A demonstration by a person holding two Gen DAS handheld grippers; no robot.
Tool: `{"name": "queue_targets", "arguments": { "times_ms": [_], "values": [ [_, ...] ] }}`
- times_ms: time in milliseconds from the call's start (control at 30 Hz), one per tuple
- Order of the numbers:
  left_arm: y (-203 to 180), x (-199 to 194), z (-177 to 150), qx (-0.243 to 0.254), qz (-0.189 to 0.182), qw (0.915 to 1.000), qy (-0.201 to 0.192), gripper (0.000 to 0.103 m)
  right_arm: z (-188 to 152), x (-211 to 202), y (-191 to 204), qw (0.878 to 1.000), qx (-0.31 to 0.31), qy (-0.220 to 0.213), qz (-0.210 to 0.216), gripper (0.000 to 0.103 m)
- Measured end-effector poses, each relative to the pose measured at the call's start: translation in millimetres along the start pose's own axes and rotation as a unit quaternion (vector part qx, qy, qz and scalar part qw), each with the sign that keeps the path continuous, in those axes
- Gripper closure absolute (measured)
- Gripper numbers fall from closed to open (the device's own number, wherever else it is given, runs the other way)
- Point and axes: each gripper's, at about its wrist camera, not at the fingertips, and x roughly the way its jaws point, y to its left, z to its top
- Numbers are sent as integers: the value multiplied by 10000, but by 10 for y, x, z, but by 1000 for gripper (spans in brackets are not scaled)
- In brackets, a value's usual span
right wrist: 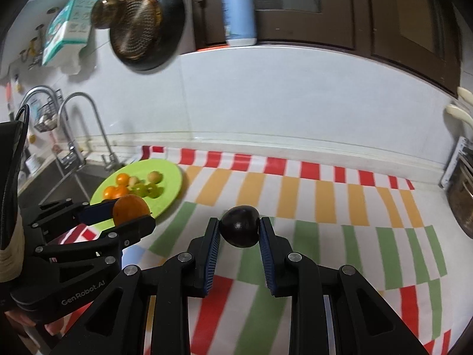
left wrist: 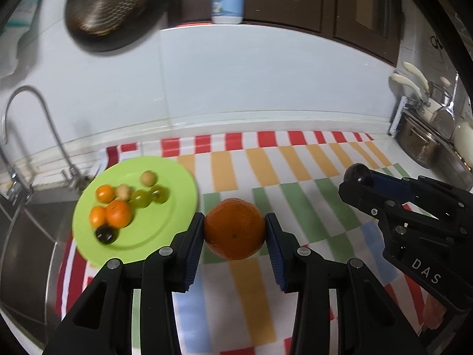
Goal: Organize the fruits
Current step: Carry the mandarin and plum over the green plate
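Two grippers each hold one fruit above the striped cloth point(left wrist: 266, 162). Left gripper point(left wrist: 235, 230) squeezes the orange point(left wrist: 235, 229). Right gripper point(right wrist: 240, 230) squeezes the dark plum point(right wrist: 241, 230). Nearby, the green plate point(left wrist: 174, 224) holds eight little fruits beside the sink point(left wrist: 26, 236).

I'm facing a pale tiled wall point(right wrist: 295, 94); dark brown wooden cabinets point(right wrist: 384, 14) above, a curved steel tap point(left wrist: 26, 112) over the sink left.
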Motion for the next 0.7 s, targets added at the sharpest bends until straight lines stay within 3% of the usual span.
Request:
{"name": "queue_targets", "arguments": {
  "times_ms": [700],
  "values": [
    [779, -78, -211, -432, 712, 9965, -1, 63, 107, 551, 827, 9918, -786, 248, 980, 75]
  ]
}}
